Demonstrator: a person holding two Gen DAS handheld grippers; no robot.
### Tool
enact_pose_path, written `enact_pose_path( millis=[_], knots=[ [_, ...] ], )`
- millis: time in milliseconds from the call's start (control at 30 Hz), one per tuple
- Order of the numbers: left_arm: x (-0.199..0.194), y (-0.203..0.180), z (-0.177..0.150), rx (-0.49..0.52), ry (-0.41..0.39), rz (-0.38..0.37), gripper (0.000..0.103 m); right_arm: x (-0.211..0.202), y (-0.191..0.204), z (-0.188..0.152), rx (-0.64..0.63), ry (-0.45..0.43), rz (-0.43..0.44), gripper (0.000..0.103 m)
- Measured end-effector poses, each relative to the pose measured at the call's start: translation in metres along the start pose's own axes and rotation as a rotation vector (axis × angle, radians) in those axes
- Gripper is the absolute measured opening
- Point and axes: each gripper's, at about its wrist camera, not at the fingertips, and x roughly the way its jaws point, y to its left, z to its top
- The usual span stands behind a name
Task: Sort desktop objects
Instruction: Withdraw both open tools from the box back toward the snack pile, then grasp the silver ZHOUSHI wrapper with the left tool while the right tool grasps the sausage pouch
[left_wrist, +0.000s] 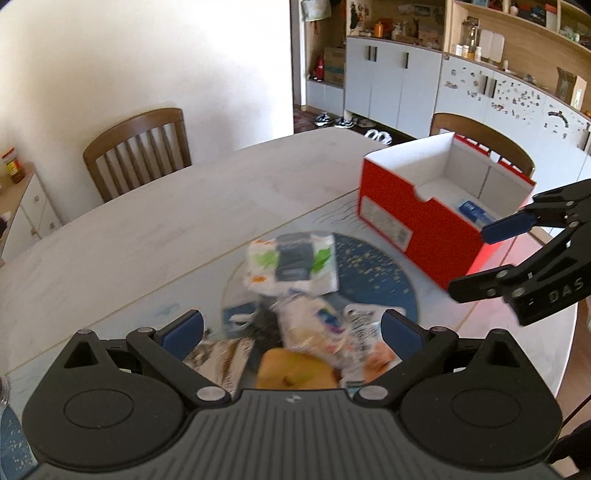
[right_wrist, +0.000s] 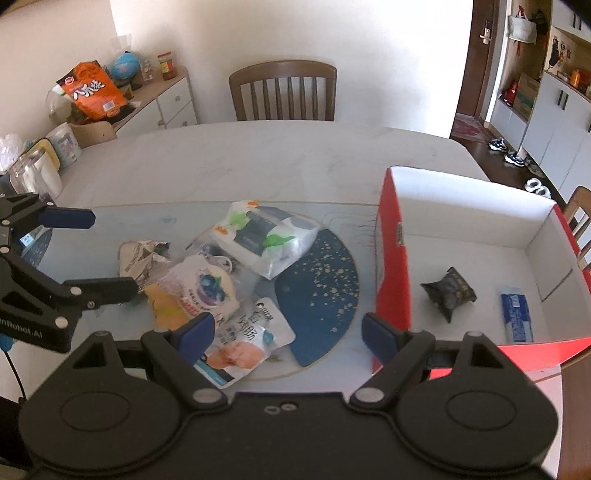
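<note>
Pale table (right_wrist: 258, 162) carries a heap of snack packets (right_wrist: 221, 280) on a blue mat (right_wrist: 325, 280), beside a red box (right_wrist: 395, 258) holding a dark packet (right_wrist: 448, 291) and blue packet (right_wrist: 517, 317). Left gripper (left_wrist: 291, 328) and right gripper (right_wrist: 286, 334) both hang over the heap, fingers spread, holding nothing.

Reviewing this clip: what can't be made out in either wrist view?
- Left wrist view: the packet pile is motion-blurred, so its labels are unreadable.
- Left wrist view: the red box front wall hides most of its contents.
- Right wrist view: the yellow item lies under other packets, unidentifiable.
- Right wrist view: print on the blue packet is too small.
</note>
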Motion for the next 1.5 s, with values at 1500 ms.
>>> enact_pose_path(
  millis=[1500],
  knots=[
    [0.075, 0.082, -0.059, 0.165, 0.064, -0.013, 0.103, 0.098, 0.03, -0.026, 0.106, 0.124, -0.143, 0.083]
  ],
)
